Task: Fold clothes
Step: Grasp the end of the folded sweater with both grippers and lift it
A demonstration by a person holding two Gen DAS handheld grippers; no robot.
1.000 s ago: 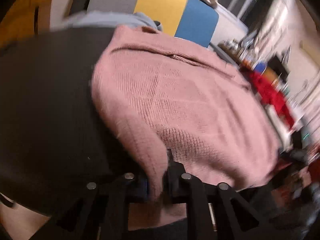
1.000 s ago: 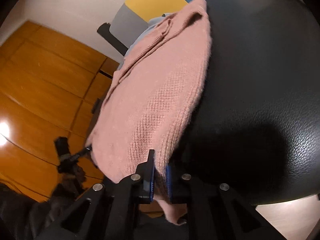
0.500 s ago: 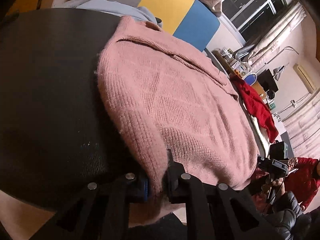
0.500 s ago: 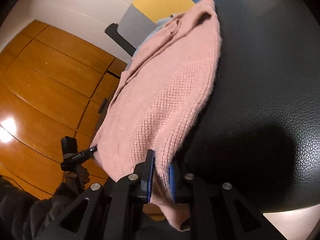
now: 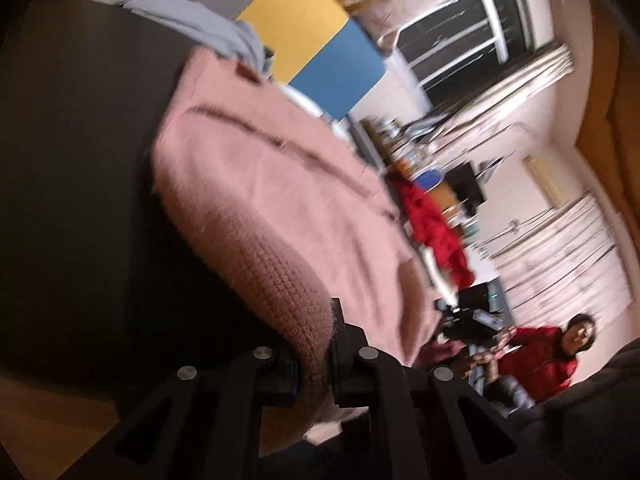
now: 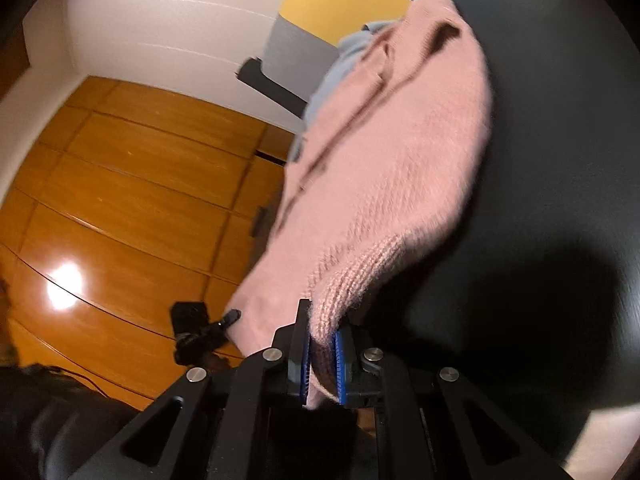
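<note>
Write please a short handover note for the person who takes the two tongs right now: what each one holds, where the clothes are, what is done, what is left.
Left tongs: shut on the ribbed hem of the pink sweater.
Right tongs: shut on another part of that hem, knit pinched between the blue pads.
Clothes: the sweater lies spread over the black leather surface, hem side lifted toward you. A light blue garment sits beyond its collar; a red garment lies farther off.
Done: both hem points are gripped.
Left: probably carry the hem toward the collar to make the fold, release, then smooth it.
</note>
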